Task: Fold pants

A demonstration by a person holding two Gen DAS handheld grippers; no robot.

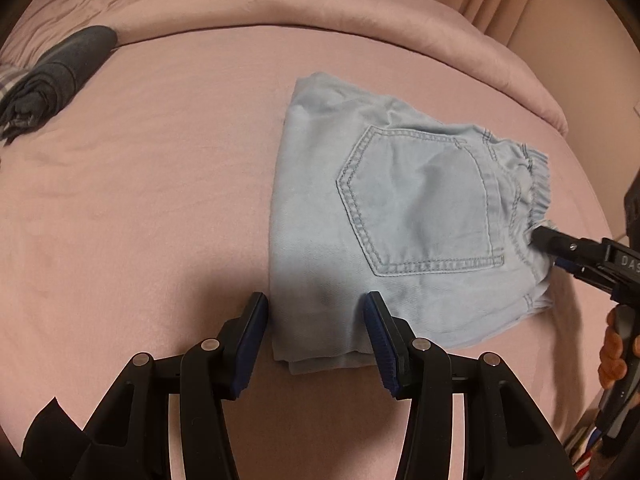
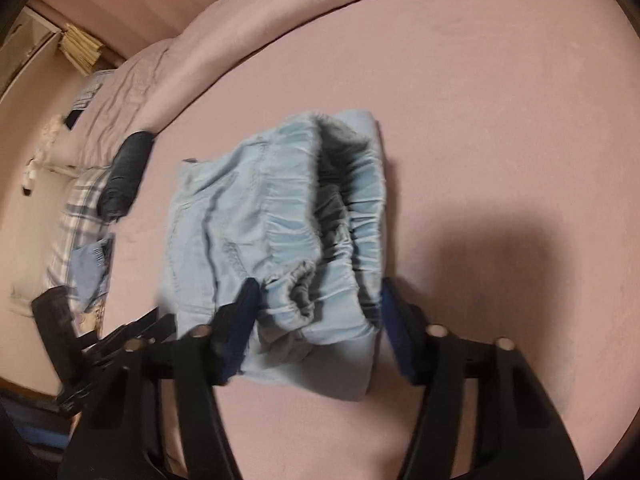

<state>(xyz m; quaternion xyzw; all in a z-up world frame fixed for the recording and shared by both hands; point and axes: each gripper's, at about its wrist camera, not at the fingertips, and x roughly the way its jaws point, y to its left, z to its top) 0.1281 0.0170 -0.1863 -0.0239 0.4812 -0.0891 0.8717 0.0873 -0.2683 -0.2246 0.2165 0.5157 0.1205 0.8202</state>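
Light blue denim pants [image 1: 400,216] lie folded into a compact stack on the pink bed sheet [image 1: 160,200], back pocket up, elastic waistband to the right. My left gripper [image 1: 316,312] is open, its fingers on either side of the stack's near left corner, not closed on it. My right gripper [image 2: 316,300] is open, its jaws standing around the gathered waistband [image 2: 344,216] of the pants [image 2: 240,220]. It shows in the left wrist view [image 1: 560,248] at the waistband edge. The left gripper shows at lower left of the right wrist view [image 2: 100,344].
A folded dark grey garment [image 1: 60,76] lies at the far left of the bed beside plaid cloth [image 2: 76,216]. A rolled pink duvet [image 1: 280,0] borders the far side. A hand [image 1: 616,352] holds the right gripper. Shelves with books [image 2: 80,48] stand beyond the bed.
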